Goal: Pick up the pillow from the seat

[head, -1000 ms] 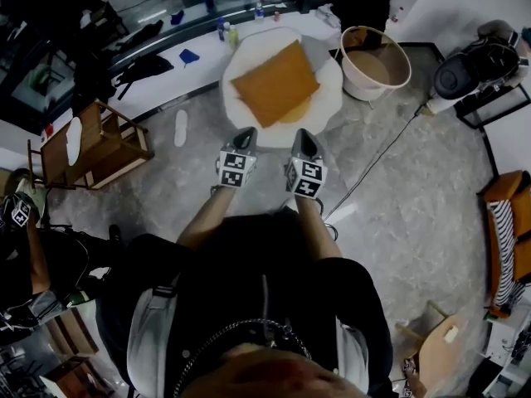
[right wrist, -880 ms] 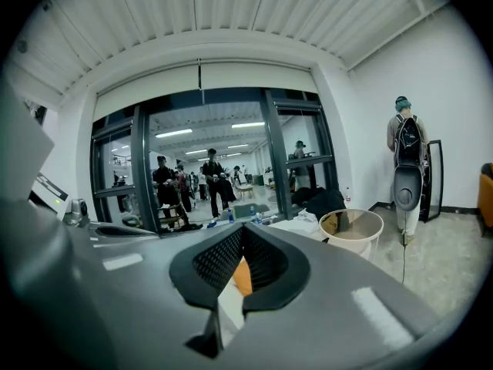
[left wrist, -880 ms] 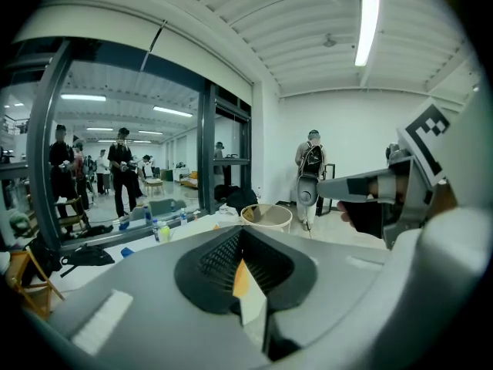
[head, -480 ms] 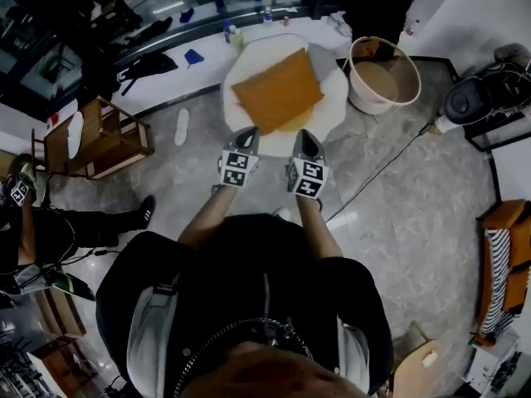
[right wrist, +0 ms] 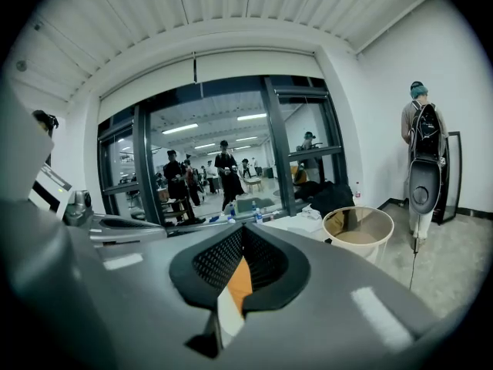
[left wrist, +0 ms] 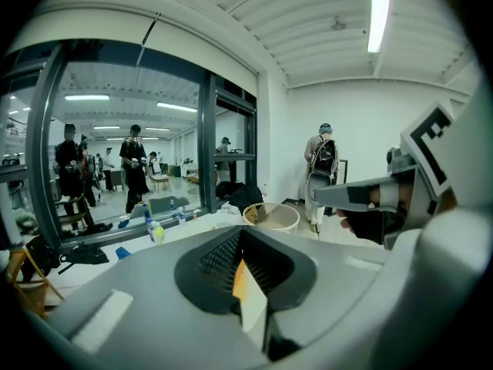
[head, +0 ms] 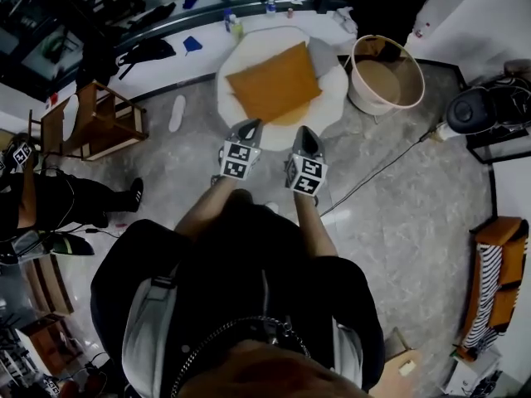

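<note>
One pillow (head: 274, 84): orange and square, lies flat on top of the seat, turned a bit like a diamond
Seat (head: 235, 65): round, white and soft-looking, stands on the grey floor (head: 398, 222)
Left gripper (head: 250, 128): jaws pressed together, nothing in them, tip near the seat's front edge, not touching the pillow
Right gripper (head: 304, 133): jaws together too, nothing in them, beside the left one, apart from the pillow
Bucket (head: 365, 98): pale and round, just right of the seat
Bottles (head: 235, 25): small, on the white ledge (head: 166, 60) behind the seat
Wooden chair (head: 95, 127): far off to the left
</note>
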`<state>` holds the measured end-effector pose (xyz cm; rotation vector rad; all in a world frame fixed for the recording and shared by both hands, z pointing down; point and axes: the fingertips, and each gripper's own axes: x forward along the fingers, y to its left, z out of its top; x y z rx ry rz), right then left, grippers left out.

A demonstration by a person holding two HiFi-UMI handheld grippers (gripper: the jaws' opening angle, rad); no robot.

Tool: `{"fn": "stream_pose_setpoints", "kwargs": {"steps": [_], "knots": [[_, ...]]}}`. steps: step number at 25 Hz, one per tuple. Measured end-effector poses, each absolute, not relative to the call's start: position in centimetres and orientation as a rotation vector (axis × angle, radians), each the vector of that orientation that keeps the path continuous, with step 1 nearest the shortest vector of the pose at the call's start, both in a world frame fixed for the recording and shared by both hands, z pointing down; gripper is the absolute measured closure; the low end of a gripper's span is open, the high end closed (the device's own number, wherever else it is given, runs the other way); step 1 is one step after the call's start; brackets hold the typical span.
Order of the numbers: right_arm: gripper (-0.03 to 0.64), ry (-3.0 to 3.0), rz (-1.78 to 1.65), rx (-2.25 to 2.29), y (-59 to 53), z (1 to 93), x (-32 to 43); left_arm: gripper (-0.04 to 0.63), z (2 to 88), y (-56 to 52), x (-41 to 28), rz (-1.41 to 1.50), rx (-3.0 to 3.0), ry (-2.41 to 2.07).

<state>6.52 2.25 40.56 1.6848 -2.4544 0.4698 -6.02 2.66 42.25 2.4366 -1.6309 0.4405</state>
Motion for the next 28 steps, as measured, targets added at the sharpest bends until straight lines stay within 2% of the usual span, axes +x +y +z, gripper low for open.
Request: {"fn": "stream_pose_setpoints", "kwargs": {"steps": [13,28], "knots": [[0.615,-2.435,0.495,1.706,-0.6,42.1,9.1,0.588,44.2,-0.2,-4.7,0.459,2.402,-1.626],[0.615,-2.434,0.432,1.651,-11.6,42.3,10.6,0.588,46.5,-10.2,-3.8,0.422,2.331,-1.645]]}}
